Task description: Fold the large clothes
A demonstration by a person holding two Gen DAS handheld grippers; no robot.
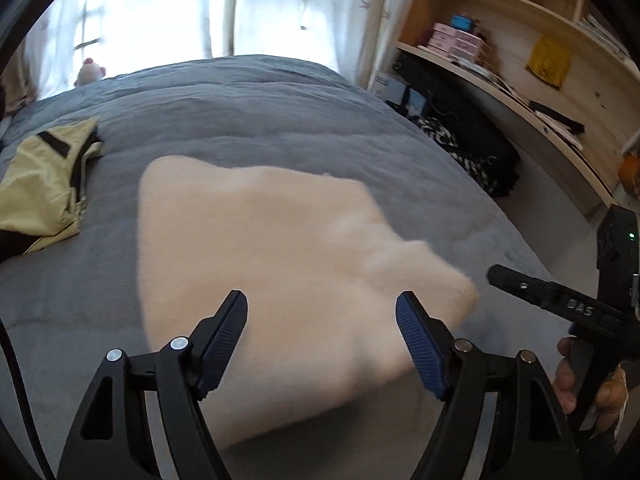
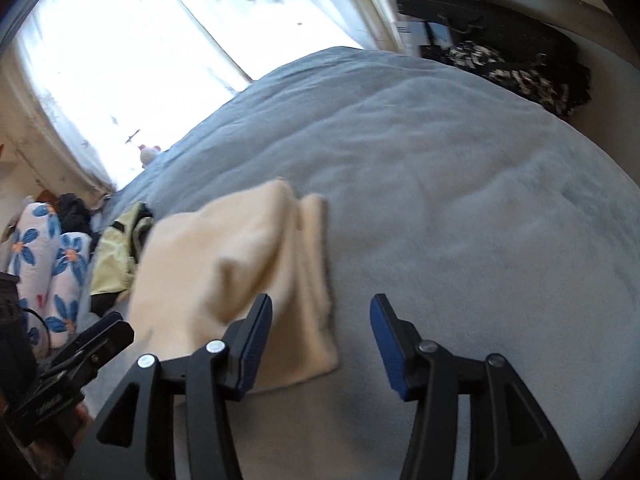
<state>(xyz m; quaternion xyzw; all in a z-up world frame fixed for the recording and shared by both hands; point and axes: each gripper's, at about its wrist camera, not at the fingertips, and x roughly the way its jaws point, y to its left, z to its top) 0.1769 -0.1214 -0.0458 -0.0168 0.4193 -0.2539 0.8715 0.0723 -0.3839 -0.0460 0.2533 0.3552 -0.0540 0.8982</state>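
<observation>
A cream fleece garment (image 1: 280, 248) lies folded into a thick pad on the grey bed cover (image 1: 248, 116). My left gripper (image 1: 322, 308) hovers over its near edge, open, with nothing between the blue pads. In the right wrist view the same cream garment (image 2: 248, 264) sits left of centre, its layered edge facing right. My right gripper (image 2: 320, 314) is open above the garment's near right corner and the bare cover, holding nothing. The right gripper (image 1: 532, 288) also shows at the right edge of the left wrist view, held by a hand (image 1: 580, 384).
A yellow-green jacket (image 1: 44, 184) with black trim lies at the left of the bed. Floral pillows (image 2: 48, 264) rest further left. Wooden shelves (image 1: 520, 60) and dark bags (image 1: 472, 136) stand beyond the bed's right side. Bright curtains (image 1: 180, 8) hang behind.
</observation>
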